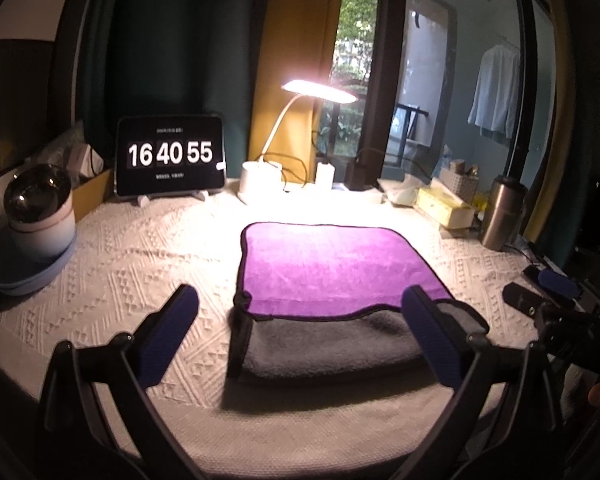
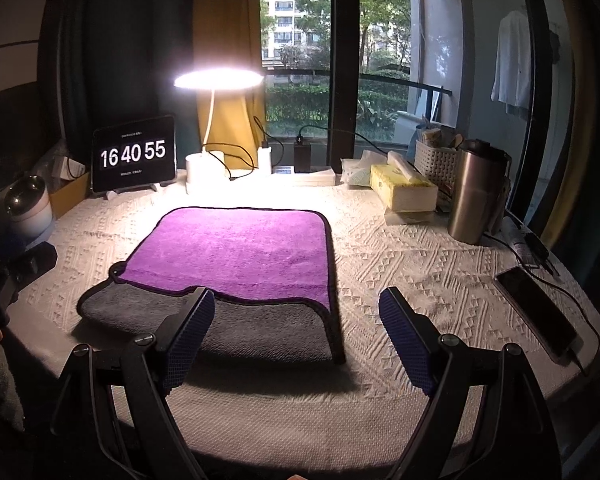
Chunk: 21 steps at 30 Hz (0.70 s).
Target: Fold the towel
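A towel [image 1: 332,268], purple on one face and grey on the other, lies folded on the white textured table cover; its grey under-layer sticks out at the near edge. It also shows in the right wrist view [image 2: 236,252]. My left gripper [image 1: 300,324] is open and empty, hovering over the towel's near left corner. My right gripper [image 2: 298,332] is open and empty, over the towel's near right corner. The right gripper's body shows at the right edge of the left wrist view [image 1: 556,312].
At the back stand a tablet clock [image 1: 170,154], a lit desk lamp [image 1: 320,90], a tissue box [image 2: 402,192], a white basket [image 2: 436,162] and a steel tumbler [image 2: 476,192]. A round pot [image 1: 40,208] sits left. A phone [image 2: 536,312] lies right.
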Motion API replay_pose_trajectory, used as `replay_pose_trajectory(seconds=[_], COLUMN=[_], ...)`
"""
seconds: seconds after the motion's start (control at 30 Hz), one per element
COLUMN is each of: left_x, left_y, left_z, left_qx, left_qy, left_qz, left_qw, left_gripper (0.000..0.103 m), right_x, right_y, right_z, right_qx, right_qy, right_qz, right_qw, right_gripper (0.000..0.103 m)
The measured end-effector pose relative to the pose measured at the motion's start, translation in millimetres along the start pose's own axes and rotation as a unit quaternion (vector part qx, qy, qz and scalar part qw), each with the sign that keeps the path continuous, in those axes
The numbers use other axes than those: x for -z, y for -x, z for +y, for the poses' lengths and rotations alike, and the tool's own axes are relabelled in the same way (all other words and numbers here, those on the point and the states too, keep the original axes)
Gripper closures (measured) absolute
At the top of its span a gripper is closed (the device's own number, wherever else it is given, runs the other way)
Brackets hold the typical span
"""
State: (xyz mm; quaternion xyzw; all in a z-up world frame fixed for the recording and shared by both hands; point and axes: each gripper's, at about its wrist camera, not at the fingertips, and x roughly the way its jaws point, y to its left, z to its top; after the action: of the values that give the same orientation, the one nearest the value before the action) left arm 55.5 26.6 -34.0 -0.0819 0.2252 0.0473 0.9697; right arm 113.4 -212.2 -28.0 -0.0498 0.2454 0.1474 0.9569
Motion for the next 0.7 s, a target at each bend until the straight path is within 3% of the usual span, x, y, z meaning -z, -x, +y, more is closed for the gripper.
replay_pose_trajectory(seconds=[0.53,0.7], left_x=[1,7], left_y=[-58,-79], left_z=[7,13], left_qx=[-0.020,-0.029], left_qy=[-0.002,0.001], left_qz=[0.063,0.096], left_qw=[0.9978,0.9950], left_gripper=[0.003,0.011], right_x=[-5,-3], right_y=[-53,-72], right_z=[-14,-19], right_qx=[-0.015,-0.018], right_qy=[-0.006,-0.008], right_qz=[0.046,0.072], right_qw=[0.999,0.997], right_gripper=[0.016,0.029])
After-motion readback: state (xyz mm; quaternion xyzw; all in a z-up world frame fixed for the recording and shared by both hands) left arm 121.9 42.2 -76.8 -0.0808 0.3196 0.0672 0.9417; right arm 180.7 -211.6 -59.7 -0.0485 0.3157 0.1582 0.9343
